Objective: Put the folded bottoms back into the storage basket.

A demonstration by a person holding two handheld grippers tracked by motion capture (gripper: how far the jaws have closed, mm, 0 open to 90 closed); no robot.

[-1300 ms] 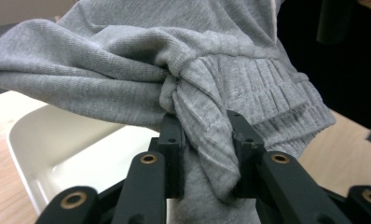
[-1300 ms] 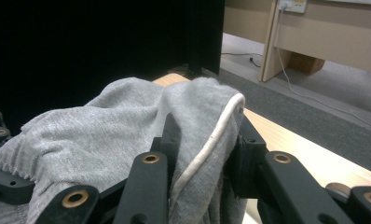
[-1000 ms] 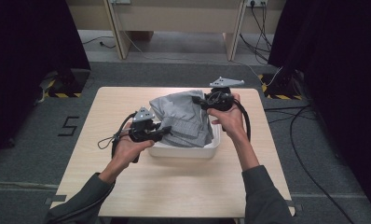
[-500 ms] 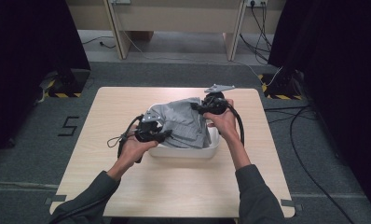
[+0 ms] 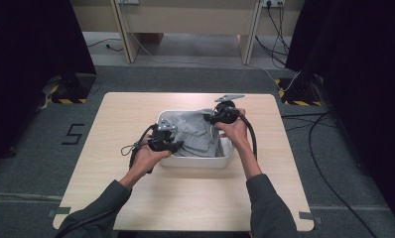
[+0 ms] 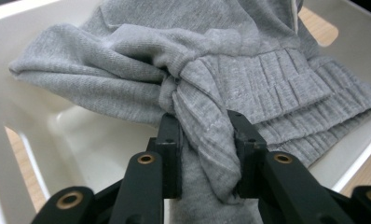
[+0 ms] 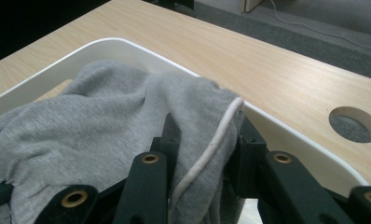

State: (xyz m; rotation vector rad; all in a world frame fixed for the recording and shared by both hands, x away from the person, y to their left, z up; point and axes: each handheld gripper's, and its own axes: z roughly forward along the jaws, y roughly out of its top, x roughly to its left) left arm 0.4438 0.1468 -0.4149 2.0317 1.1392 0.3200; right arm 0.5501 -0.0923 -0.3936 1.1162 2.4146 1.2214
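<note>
The left gripper (image 5: 171, 144) pinches a bunched fold of the grey garment (image 5: 195, 134), which lies in the white tub (image 5: 200, 161) on the table (image 5: 136, 193). The right gripper (image 5: 216, 118) clamps its corded edge (near the far rim). Best to lower both ends evenly, letting go only once the cloth sits inside.

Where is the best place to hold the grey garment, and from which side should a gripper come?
Grip the grey garment at a bunched fold, coming from above: the white tub walls block the sides. The left gripper pinches such a fold; the right gripper clamps the corded edge.
</note>
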